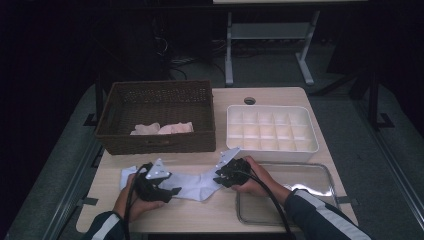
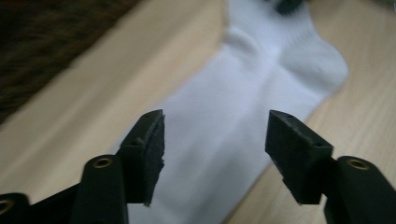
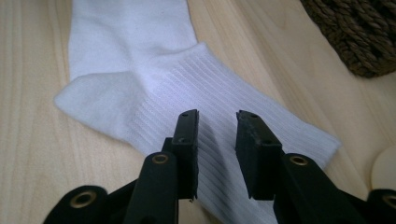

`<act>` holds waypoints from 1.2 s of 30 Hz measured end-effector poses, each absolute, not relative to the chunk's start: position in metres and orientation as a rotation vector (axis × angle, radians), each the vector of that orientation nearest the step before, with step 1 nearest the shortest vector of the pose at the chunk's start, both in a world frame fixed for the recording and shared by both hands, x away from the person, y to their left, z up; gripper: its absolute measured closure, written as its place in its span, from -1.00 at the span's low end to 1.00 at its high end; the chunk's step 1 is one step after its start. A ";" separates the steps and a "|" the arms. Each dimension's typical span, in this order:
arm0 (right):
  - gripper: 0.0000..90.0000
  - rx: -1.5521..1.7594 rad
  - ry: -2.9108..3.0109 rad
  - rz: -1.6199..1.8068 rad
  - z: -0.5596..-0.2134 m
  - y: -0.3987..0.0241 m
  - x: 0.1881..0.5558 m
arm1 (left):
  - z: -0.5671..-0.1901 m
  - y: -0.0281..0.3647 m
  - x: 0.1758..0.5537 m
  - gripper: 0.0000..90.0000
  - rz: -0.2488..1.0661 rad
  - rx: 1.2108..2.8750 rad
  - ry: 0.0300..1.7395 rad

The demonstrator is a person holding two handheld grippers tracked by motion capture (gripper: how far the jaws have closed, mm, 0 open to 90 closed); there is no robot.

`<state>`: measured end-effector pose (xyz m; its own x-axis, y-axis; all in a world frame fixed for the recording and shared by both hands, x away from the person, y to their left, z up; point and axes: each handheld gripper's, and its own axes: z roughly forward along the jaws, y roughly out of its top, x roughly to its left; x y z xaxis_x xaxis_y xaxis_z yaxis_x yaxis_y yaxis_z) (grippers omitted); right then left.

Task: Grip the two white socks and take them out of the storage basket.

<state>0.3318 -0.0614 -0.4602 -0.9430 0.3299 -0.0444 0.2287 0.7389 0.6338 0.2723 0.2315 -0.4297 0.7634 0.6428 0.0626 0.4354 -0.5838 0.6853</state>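
A white sock (image 1: 192, 184) lies flat on the wooden table between the two hands. In the left gripper view the sock (image 2: 261, 79) stretches away under my left gripper (image 2: 215, 135), whose jaws stand wide apart above the cloth without pinching it. From the high view, the left gripper (image 1: 172, 192) is at the sock's left end. My right gripper (image 1: 220, 177) is at the sock's right end. In the right gripper view its jaws (image 3: 217, 135) hover over the ribbed cuff of the sock (image 3: 121, 93) with a narrow gap between them and no cloth caught in it.
A dark wicker basket (image 1: 155, 142) with pale cloth items (image 1: 162, 128) stands at the back left. Next to it at the back right is a white divided box (image 1: 272, 148). A clear tray (image 1: 330, 180) sits at the front right, under the right forearm.
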 end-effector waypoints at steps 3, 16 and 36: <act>0.48 0.472 2.782 0.986 -0.460 -0.063 0.331 | -0.424 0.251 0.269 -0.32 0.478 2.254 0.869; 0.30 0.466 2.770 0.973 -0.460 -0.065 0.331 | -0.447 0.313 0.283 -0.53 0.508 2.311 1.204; 0.38 0.398 2.821 1.024 -0.462 -0.064 0.330 | -0.407 0.260 0.293 0.63 0.336 2.096 0.777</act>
<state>0.3297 -0.0641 -0.4618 -0.9591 0.2825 -0.0177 0.2054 0.7376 0.6432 0.2933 0.2604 -0.4071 0.7704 0.6363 -0.0393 0.4068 -0.4432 0.7988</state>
